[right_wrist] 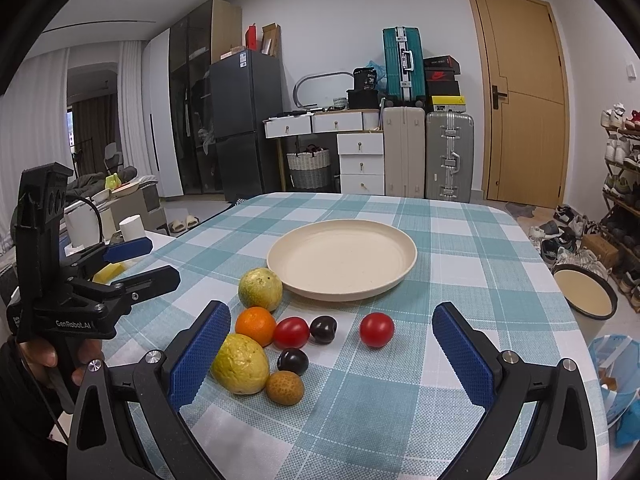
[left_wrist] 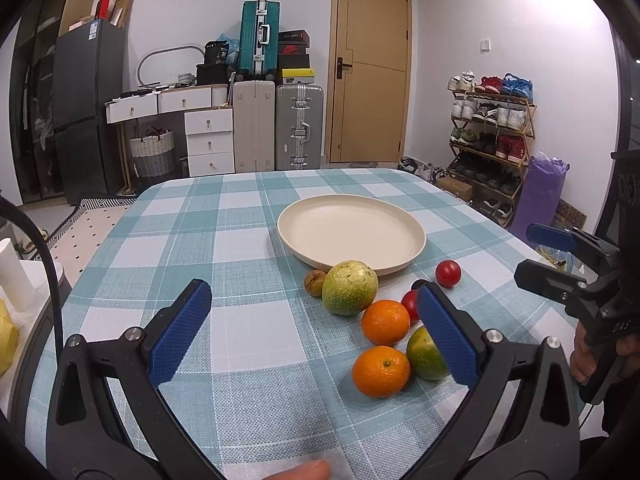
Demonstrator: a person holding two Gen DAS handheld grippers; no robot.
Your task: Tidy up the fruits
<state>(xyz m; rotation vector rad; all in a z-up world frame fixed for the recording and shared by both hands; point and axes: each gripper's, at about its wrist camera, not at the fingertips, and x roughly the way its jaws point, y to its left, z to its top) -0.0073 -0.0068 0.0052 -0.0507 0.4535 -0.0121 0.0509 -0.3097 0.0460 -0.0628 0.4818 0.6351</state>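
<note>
An empty cream plate [left_wrist: 304, 248] [right_wrist: 280, 268] sits mid-table on the checked cloth. In front of it lie loose fruits: a green guava [left_wrist: 350, 288] [right_wrist: 260, 288], two oranges [left_wrist: 385, 322] [left_wrist: 381, 371], a green-orange citrus [left_wrist: 422, 356], a yellow-green fruit [right_wrist: 240, 364], two red tomatoes [right_wrist: 291, 333] [right_wrist: 376, 330], two dark plums [right_wrist: 323, 330] [right_wrist: 293, 361] and a small brown fruit [right_wrist: 284, 387]. My left gripper [left_wrist: 314, 334] [right_wrist: 160, 260] hovers open, left of the pile. My right gripper [right_wrist: 332, 356] [left_wrist: 540, 256] is open above the near fruits. Neither holds anything.
The table's rounded edges drop off on both sides. A cream bowl [right_wrist: 584, 292] stands on a stool off the right edge, above a blue bag [right_wrist: 616, 376]. White rolls [right_wrist: 132, 228] stand off the left edge. Suitcases, drawers and a shoe rack [left_wrist: 492, 132] line the far walls.
</note>
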